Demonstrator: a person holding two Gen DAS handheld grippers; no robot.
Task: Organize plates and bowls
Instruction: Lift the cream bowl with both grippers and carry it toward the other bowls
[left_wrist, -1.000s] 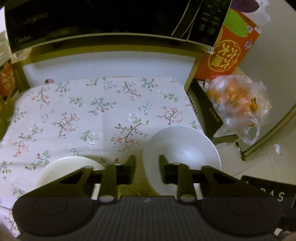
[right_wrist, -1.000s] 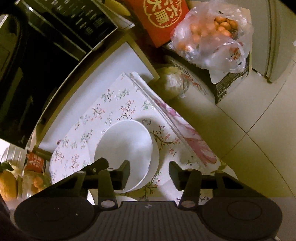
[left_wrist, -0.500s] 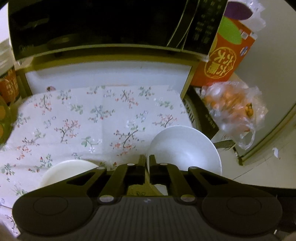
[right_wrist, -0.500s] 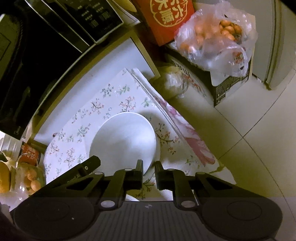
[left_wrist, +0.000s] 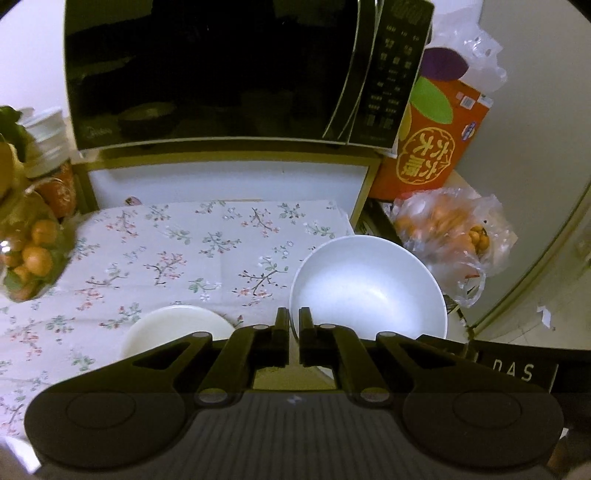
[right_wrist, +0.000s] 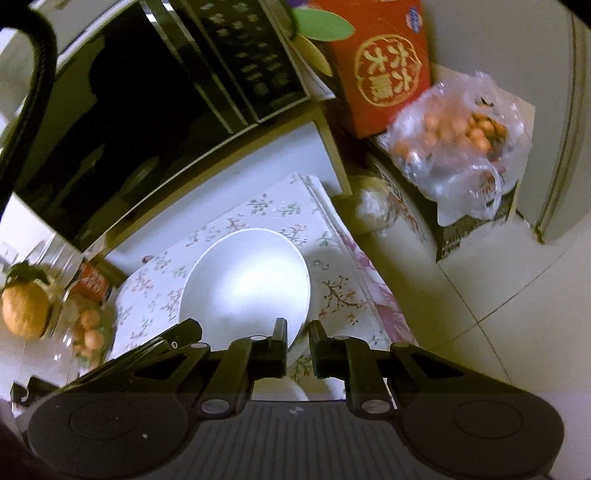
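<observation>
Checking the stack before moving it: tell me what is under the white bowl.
In the right wrist view, a white plate shows as a thin rim beneath the white bowl, on the floral cloth. The bowl covers the rest, so anything else beneath is hidden.

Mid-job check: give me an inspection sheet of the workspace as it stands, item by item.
Surface: floral cloth, lying flat.
Job's things: white bowl at the cloth's right edge; small plate to its left.
Clutter: fruit jar at left; bag of oranges and red box at right.
Grippers: left hand-held gripper shut on the bowl's left rim; right hand-held gripper shut on its near rim.
Cables: one black cable, clear of the bowl.
Surroundings: microwave behind the cloth; tiled floor at right.
</observation>
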